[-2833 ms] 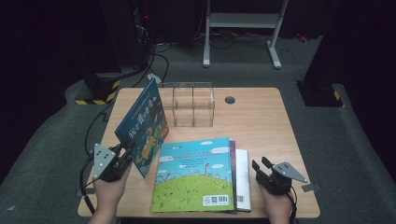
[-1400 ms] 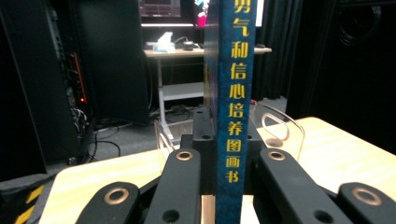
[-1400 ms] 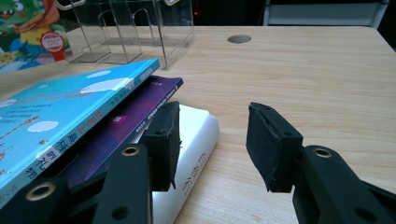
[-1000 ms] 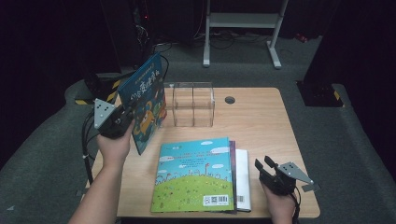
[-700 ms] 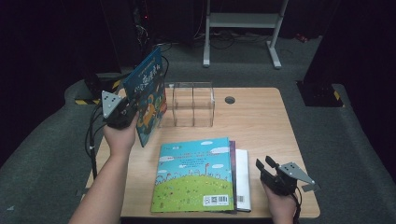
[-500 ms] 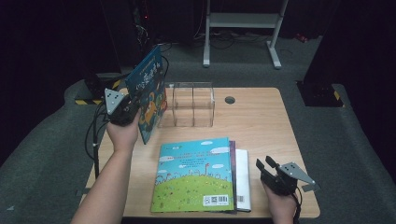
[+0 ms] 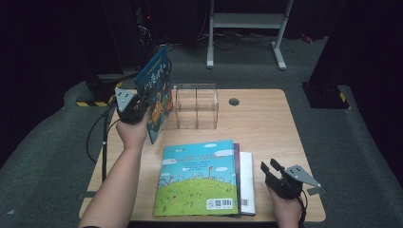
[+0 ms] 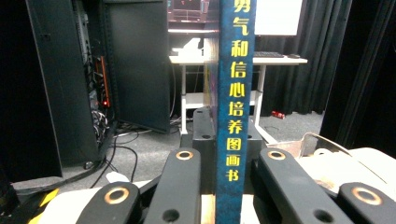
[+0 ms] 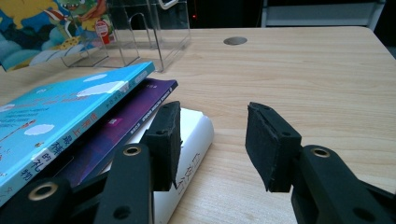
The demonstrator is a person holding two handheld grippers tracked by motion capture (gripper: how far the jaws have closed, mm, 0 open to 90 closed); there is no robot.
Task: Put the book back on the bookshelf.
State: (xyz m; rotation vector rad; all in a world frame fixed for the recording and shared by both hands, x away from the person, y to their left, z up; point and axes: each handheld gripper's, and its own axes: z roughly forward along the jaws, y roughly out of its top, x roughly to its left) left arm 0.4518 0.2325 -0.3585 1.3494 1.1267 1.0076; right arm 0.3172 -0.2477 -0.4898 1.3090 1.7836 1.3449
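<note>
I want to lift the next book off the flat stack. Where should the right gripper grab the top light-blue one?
Probably at the light-blue book's right long edge, from the right, level: the right gripper waits open there, and that edge overhangs the white book below it.

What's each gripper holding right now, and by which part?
The left gripper clamps the blue picture book at its spine edge, holding it upright. The right gripper holds nothing; its jaws stand apart above the table.
</note>
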